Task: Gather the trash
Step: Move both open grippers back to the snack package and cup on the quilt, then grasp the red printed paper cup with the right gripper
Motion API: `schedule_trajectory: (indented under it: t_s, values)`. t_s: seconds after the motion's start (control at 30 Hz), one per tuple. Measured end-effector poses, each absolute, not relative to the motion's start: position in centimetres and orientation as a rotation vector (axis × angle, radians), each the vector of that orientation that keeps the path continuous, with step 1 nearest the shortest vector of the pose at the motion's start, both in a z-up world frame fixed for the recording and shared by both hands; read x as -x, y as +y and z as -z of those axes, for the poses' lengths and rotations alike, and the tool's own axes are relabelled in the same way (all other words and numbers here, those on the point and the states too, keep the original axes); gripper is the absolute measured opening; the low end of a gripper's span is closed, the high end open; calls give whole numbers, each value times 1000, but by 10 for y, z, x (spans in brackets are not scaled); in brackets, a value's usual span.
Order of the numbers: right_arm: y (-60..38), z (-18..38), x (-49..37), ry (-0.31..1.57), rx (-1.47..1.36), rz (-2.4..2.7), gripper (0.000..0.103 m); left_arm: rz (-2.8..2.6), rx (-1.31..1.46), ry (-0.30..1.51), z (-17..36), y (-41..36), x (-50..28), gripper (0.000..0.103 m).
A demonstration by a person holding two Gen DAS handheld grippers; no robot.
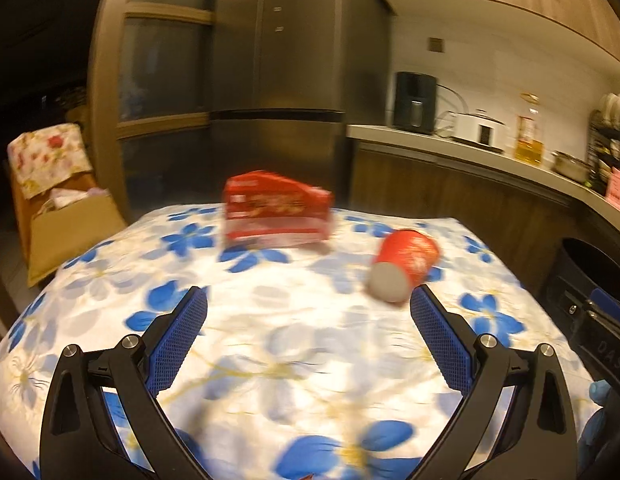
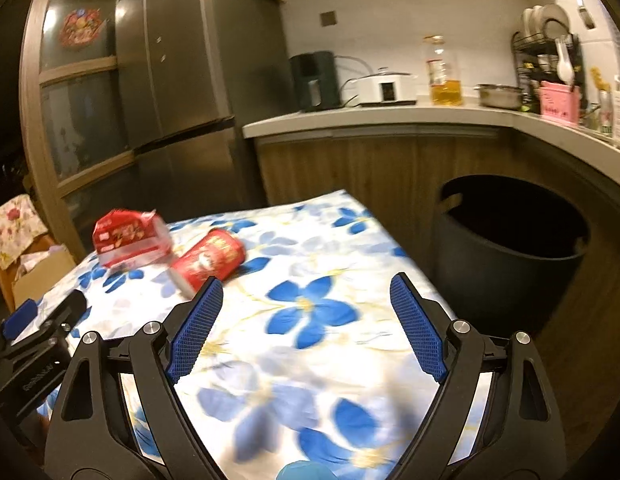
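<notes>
My left jaws [image 1: 308, 300] stand wide, blue pads apart, nothing between them. They hang over the table [image 1: 294, 360], which wears a white cloth with blue flowers. Ahead of them and a little to the right lies a red cup [image 1: 405, 264] on its side, its pale base turned toward me and sitting just beside the tip of my right-hand pad; I cannot tell whether the two touch. Farther ahead, past the gap between my pads, stands a red packet [image 1: 276, 210], blurred, well apart from me and near the cup.

My right jaws [image 2: 306, 288] are wide too, and empty, over the same cloth. From here the cup [image 2: 212, 260] shows just beyond my left-hand pad, which hides part of its near end, with the packet [image 2: 128, 238] beyond it and further left. The two look close together, the cup's end reaching toward the packet's corner, though the blur keeps me from saying whether they touch.

To the right of my right jaws, off the table's edge and down on the floor, sits a dark bin [image 2: 505, 248], its mouth open toward me. In the left view only a part of it [image 1: 585, 268] peeps in at the far right. At the left edge of the right view I see the black body of my other tool [image 2: 42, 332].
</notes>
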State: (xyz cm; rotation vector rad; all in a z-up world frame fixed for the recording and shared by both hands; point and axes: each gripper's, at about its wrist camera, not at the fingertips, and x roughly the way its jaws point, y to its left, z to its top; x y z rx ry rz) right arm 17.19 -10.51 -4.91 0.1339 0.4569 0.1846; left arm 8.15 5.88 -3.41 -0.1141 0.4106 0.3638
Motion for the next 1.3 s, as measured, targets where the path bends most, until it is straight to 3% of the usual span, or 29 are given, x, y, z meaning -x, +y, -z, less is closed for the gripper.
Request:
schedule_trajectory:
  t_s: [0.53,1.1,1.3]
  values:
    - [-3,69,-239,524,-132,-236,86,-466,202,387,42,128,-66,97]
    - [31,91,-294,617,-183,-123,86,-430,252,373,40,153,-64,97]
    - [32,99,-304,659,-188,-108,72,-425,271,373,41,160,-63,97]
